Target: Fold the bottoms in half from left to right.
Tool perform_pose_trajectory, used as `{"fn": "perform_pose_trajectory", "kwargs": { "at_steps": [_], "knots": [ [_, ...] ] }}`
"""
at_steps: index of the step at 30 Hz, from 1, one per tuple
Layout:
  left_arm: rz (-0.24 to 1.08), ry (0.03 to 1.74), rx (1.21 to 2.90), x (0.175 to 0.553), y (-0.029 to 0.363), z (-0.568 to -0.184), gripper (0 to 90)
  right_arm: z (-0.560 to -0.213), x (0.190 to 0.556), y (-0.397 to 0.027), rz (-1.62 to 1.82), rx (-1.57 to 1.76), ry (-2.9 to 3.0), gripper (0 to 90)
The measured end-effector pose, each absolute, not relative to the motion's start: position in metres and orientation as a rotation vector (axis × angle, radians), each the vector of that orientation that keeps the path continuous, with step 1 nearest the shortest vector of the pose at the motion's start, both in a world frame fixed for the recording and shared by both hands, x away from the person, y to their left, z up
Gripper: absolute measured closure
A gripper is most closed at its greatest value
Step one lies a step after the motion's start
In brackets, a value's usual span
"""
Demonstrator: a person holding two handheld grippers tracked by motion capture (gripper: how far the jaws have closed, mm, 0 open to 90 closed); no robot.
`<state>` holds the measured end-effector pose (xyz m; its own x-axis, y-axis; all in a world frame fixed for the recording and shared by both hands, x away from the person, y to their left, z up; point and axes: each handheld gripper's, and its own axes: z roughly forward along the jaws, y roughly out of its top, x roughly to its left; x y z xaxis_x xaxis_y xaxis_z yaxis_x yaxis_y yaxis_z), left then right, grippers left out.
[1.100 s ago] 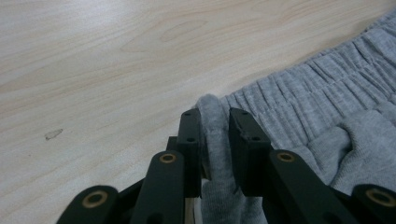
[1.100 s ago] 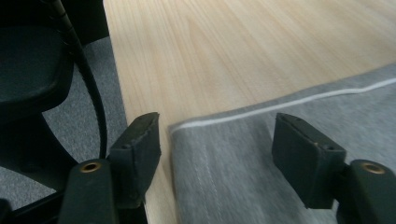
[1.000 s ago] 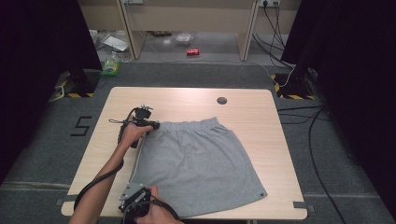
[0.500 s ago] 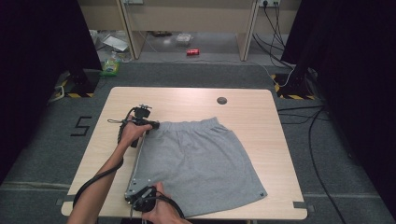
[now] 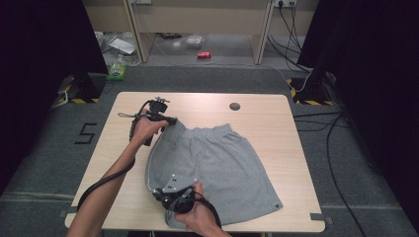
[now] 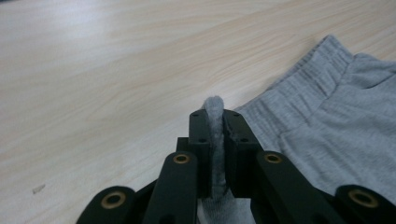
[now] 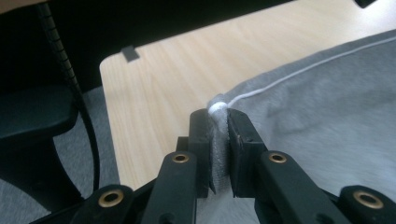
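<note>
Now: grey shorts [image 5: 217,163] flat, left edge lifted | both grippers' jaws clamped on fabric

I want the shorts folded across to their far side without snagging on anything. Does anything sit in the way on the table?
Nothing visible does. The left gripper and right gripper are shut on the grey shorts; bare table lies beyond them. The round dark cap sits apart from the cloth.

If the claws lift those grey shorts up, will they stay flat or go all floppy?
Probably floppy: the grey shorts are soft cloth, and the edge pinched by the left claw and the right claw already bunches and curves. They look light. They likely won't slip, since both claws squeeze folded fabric.
</note>
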<state>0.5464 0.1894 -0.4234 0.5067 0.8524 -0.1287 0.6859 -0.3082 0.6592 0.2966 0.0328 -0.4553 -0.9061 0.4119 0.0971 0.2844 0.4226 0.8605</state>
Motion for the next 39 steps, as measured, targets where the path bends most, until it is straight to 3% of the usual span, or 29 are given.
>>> {"fn": "perform_pose_trajectory", "kwargs": {
  "at_steps": [13,29,35,39],
  "knots": [
    [0.294,1.194,2.113,0.554,0.1,-0.385,82.4,-0.434,0.288,-0.078,1.573,0.852,2.316,81.9],
    [0.241,1.208,2.154,0.568,0.03,-0.403,81.1,-0.45,0.279,-0.165,1.546,1.09,2.164,81.9],
    [0.206,1.205,2.11,0.57,0.021,-0.408,77.0,-0.456,0.279,-0.176,1.527,1.124,2.154,81.8],
    [0.2,1.193,2.075,0.57,0.02,-0.404,65.5,-0.458,0.278,-0.182,1.538,1.163,2.143,81.8]
  ]
}}
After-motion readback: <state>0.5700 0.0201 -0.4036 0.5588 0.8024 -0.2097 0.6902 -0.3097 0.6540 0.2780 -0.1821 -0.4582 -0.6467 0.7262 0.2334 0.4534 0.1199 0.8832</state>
